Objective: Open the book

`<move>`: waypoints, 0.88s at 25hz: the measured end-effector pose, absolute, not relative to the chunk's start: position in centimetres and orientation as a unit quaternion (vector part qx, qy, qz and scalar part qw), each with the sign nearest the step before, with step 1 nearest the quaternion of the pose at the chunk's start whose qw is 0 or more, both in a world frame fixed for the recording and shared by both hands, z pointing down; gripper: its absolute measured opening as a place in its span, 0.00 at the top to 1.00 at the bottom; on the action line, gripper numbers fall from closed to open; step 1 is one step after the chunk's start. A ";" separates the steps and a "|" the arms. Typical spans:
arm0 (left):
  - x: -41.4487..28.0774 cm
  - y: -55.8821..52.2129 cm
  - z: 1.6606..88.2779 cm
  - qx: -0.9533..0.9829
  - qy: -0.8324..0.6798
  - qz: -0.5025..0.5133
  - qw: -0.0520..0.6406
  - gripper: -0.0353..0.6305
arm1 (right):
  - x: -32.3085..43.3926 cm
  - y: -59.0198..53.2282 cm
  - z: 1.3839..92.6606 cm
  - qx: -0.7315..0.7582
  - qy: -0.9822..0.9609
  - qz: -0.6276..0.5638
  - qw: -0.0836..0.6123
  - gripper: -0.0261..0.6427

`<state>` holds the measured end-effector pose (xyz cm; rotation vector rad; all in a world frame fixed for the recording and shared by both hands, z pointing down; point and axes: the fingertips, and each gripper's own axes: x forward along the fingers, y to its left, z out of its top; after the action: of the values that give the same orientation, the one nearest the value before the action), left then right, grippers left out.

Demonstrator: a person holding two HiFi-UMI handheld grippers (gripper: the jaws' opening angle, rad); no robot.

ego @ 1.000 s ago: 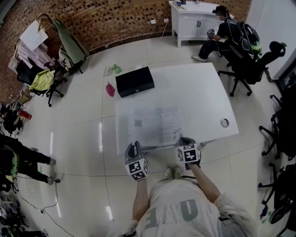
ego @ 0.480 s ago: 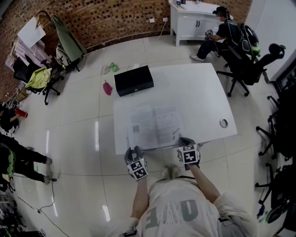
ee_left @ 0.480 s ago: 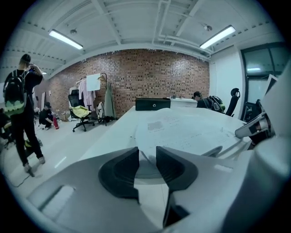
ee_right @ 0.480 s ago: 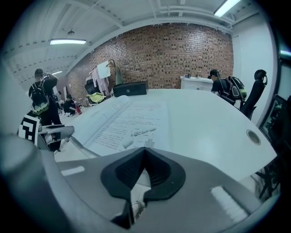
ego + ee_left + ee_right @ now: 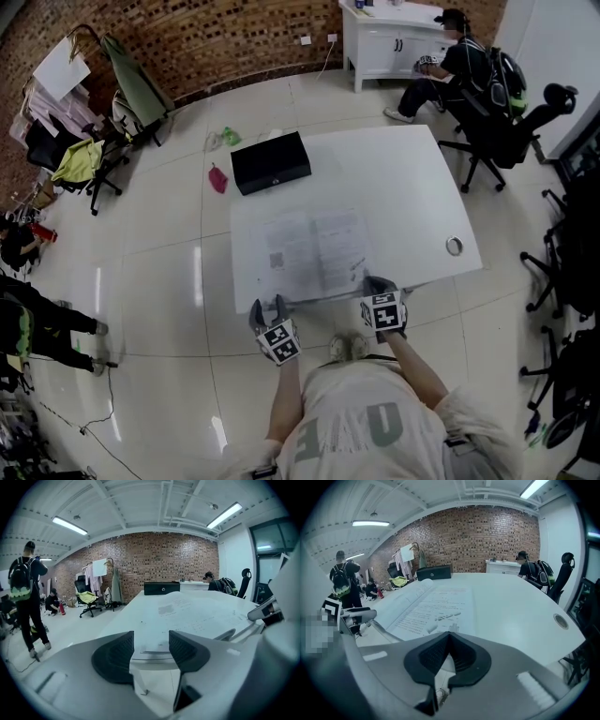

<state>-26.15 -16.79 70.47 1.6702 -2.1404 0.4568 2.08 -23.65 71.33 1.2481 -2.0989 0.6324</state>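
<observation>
- The book [image 5: 314, 253] lies open, flat by the worktop's [image 5: 394, 178] near edge — the opening looks done.
- My left hand-held gripper [image 5: 267, 307] is opening wide, gripping nothing.
- My right hand-held gripper [image 5: 378, 284] is closed and empty — only backing off remains, I judge.

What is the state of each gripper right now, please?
Left gripper: jaws opening, wide apart, gripping nothing.
Right gripper: jaws shut at the near edge of the open book; whether they pinch a page cannot be told.
</observation>
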 end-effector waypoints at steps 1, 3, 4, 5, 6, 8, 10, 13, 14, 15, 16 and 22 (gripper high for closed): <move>-26.2 -16.7 70.6 0.594 -0.761 0.152 0.212 0.57 | 2.1 -23.7 71.4 0.471 -0.793 0.238 0.305 0.96; -26.2 -16.8 70.2 0.591 -0.758 0.133 0.243 0.67 | 2.1 -23.7 71.4 0.472 -0.791 0.241 0.306 0.95; -26.2 -17.0 69.4 0.595 -0.757 0.127 0.240 0.87 | 2.1 -23.7 71.5 0.474 -0.788 0.249 0.303 0.96; -26.0 -17.4 68.1 0.607 -0.753 0.118 0.226 0.92 | 2.0 -23.7 71.5 0.477 -0.786 0.263 0.293 0.96; -25.6 -18.1 66.4 0.625 -0.745 0.107 0.208 0.92 | 2.0 -23.7 71.2 0.482 -0.784 0.281 0.273 0.96; -24.3 -19.5 62.5 0.658 -0.730 0.074 0.170 0.92 | 1.6 -24.0 69.2 0.490 -0.787 0.304 0.217 0.96; -22.8 -20.7 58.4 0.684 -0.715 0.035 0.137 0.92 | 0.8 -24.5 65.8 0.491 -0.802 0.295 0.167 0.96; -20.5 -21.0 53.9 0.717 -0.691 0.002 0.097 0.92 | -0.7 -24.0 60.8 0.489 -0.823 0.265 0.112 0.96; -19.7 -20.8 53.1 0.726 -0.682 0.000 0.086 0.92 | -0.9 -23.6 59.5 0.489 -0.828 0.256 0.100 0.96; -19.0 -20.6 52.6 0.736 -0.673 -0.002 0.077 0.92 | -1.0 -23.1 58.6 0.489 -0.831 0.248 0.093 0.96; -18.2 -20.4 52.3 0.746 -0.662 -0.003 0.072 0.92 | -1.1 -22.5 57.9 0.488 -0.834 0.242 0.088 0.96; -17.3 -18.9 51.2 0.777 -0.625 -0.036 0.071 0.92 | -0.9 -18.7 56.6 0.484 -0.843 0.223 0.075 0.96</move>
<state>-17.35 -18.94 51.20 2.3355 -1.8797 -0.1094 -0.86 -18.69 56.61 1.4531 -2.5281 0.6693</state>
